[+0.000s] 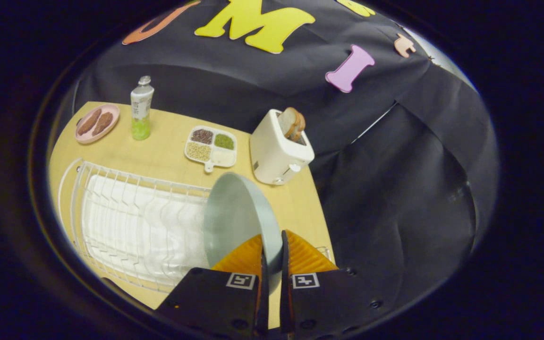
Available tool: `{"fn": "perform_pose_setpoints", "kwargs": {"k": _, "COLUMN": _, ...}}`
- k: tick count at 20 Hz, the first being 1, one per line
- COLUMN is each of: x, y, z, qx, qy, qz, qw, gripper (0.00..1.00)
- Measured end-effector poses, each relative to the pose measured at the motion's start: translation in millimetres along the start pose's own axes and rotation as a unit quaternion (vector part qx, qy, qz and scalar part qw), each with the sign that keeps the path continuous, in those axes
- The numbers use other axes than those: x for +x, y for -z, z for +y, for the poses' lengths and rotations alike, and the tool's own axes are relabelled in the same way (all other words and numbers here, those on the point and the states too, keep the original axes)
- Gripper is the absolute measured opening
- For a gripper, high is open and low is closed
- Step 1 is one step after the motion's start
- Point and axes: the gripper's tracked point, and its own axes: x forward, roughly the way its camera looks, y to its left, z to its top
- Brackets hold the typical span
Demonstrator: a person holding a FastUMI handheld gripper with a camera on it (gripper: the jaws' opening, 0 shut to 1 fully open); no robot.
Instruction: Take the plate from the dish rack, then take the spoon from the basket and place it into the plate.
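Wooden bench [168, 156] against black cloth wall: pink dish [97, 123] at 10 o'clock, bottle [140, 108], white dish rack [135, 226], divided tray [211, 147], toaster [279, 148] at 12 o'clock. Gripper [272, 257] tilted, clamped on upright plate [234, 217] rim at rack's right end

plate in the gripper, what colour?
Pale grey-blue, plain. The plate stands on edge, pinched at its rim by the gripper, seen in the gripper view.

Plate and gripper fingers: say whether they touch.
Touching. The gripper view shows the gripper shut on the plate, its rim pinched between both orange fingers.
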Motion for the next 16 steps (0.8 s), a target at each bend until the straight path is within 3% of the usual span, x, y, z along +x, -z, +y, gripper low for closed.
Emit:
{"fn": "perform_pose_setpoints", "kwargs": {"k": 4, "x": -31, "y": -22, "z": -29, "qx": 0.037, "qy": 0.052, "qz": -0.076, "qw": 0.995, "gripper": 0.14}}
{"fn": "perform_pose_setpoints", "kwargs": {"k": 8, "x": -62, "y": -15, "z": -44, "qx": 0.059, "qy": 0.040, "qz": -0.112, "qw": 0.991, "gripper": 0.14}}
{"fn": "perform_pose_setpoints", "kwargs": {"k": 11, "x": -84, "y": 7, "z": -40, "qx": 0.090, "qy": -0.028, "qz": -0.121, "qw": 0.988, "gripper": 0.14}}
{"fn": "perform_pose_setpoints", "kwargs": {"k": 16, "x": -98, "y": 74, "z": -18, "qx": 0.146, "qy": -0.174, "qz": -0.122, "qw": 0.966, "gripper": 0.14}}
